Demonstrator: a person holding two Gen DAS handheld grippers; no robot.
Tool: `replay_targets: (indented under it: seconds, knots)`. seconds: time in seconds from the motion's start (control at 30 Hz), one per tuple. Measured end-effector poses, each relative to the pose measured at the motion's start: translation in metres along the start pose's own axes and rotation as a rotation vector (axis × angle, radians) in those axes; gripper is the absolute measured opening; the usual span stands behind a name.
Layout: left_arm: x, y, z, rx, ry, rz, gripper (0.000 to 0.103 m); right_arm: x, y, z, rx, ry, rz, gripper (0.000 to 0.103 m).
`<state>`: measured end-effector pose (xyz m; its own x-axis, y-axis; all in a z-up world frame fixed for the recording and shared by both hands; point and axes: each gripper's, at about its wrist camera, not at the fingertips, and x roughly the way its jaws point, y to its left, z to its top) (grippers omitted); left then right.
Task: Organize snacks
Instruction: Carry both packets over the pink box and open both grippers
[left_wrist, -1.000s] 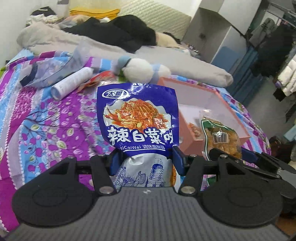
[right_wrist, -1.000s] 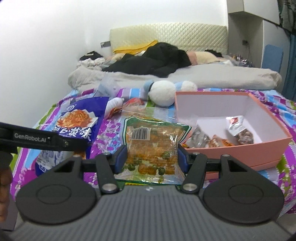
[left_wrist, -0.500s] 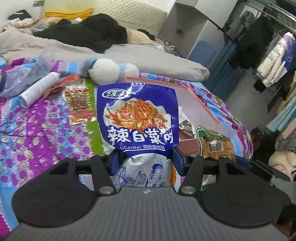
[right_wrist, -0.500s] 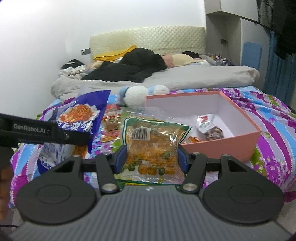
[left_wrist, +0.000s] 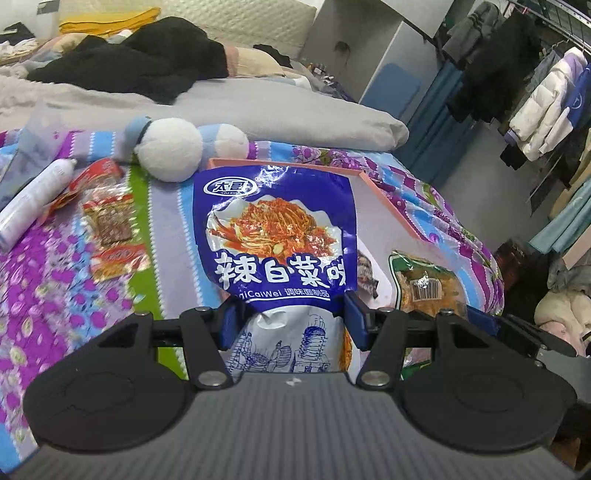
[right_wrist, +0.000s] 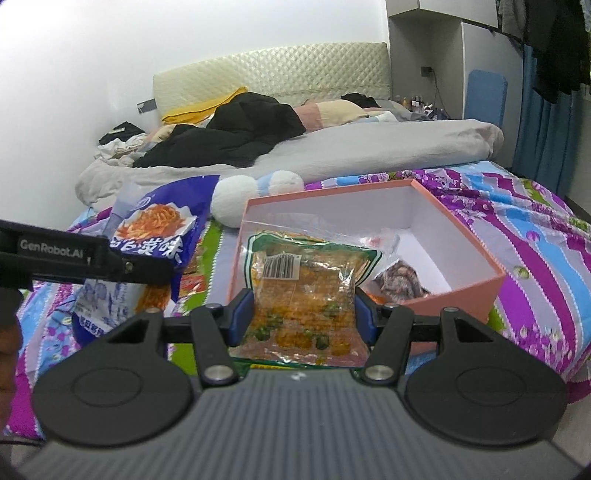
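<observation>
Your left gripper (left_wrist: 290, 319) is clamped on the blue-and-white foil pouch of spicy cabbage snack (left_wrist: 275, 236), pinched across its lower third, so the pouch stands upright in front of the salmon-pink cardboard box with white lining (left_wrist: 384, 206). Your right gripper (right_wrist: 303, 318) grips the clear plastic packet of orange and green pickled vegetables (right_wrist: 301, 280), held above the box's near left corner (right_wrist: 236, 266). Both bags look light, soft and crinkly; the foil is probably slippery, so keep your hold low on the filled body, not on the thin sealed edge. A few small red snack sachets (left_wrist: 109, 221) lie on the purple floral bedspread (left_wrist: 48, 280), apart from the box.
</observation>
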<state>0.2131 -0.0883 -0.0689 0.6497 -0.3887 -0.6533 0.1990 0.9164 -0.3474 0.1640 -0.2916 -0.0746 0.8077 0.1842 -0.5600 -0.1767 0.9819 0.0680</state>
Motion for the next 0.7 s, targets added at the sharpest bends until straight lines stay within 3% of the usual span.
replay_targets:
  seconds: [0.33, 0.7]
  knots:
    - [0.074, -0.018, 0.052, 0.035, 0.04, -0.024, 0.062, 0.052, -0.035, 0.031, 0.024, 0.019, -0.034, 0.059]
    - [0.145, -0.015, 0.073, 0.05, 0.108, -0.018, 0.062, 0.11, -0.058, 0.035, 0.049, 0.09, -0.044, 0.06]
